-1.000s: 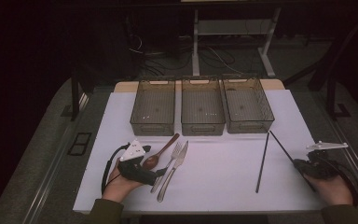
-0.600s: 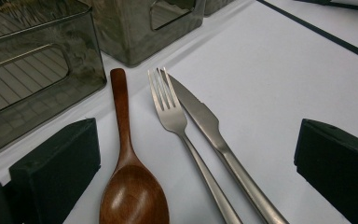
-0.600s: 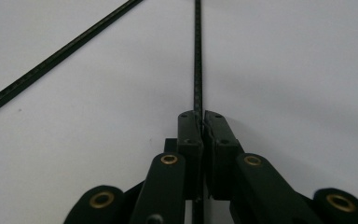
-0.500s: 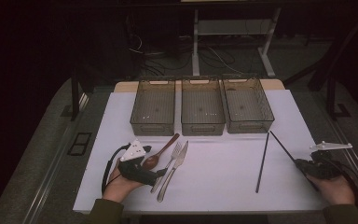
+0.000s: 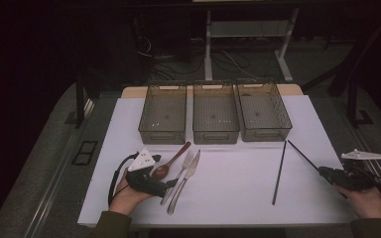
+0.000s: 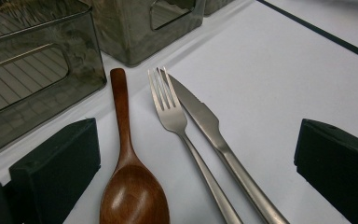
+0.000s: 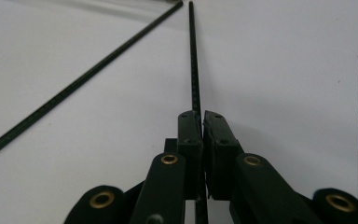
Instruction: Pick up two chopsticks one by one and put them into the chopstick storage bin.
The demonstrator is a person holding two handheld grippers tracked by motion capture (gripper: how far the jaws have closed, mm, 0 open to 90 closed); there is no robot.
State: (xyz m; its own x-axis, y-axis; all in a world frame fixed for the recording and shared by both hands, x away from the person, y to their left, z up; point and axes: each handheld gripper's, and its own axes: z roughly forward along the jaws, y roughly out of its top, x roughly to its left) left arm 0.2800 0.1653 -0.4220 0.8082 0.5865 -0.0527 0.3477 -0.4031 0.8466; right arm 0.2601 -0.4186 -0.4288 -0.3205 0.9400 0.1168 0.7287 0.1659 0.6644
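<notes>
**Right gripper view: one black chopstick pinched at its near end**

Seen along the right gripper [image 7: 201,122]: jaws closed almost fully, pressed on the near end of a black chopstick [image 7: 194,56] running straight ahead over the white table cover [image 7: 284,70]. Second chopstick [image 7: 74,86] lying loose to the left, slanting in toward the far tip of the first. From the high view, held chopstick [image 5: 302,156] at the right of the cover, angled toward the right-hand bin [image 5: 264,110]; loose one [image 5: 278,172] just beside it, apart at the near ends.

Left gripper [image 6: 191,172] (resting low on the cover) held wide open, gripping nothing; wooden spoon [image 6: 128,182], fork [image 6: 170,109] and knife [image 6: 205,121] lying between its jaws, untouched, in front of the left bin [image 5: 162,114] and middle bin [image 5: 215,113].

Judged as a pickup under way. Best done by keeping the pinch firm, since a thin stick gripped at one end would likely droop or swivel; lifting level and slowly, clear of the loose mate, before carrying toward a bin. Long overhang to be watched near the bin rim.
</notes>
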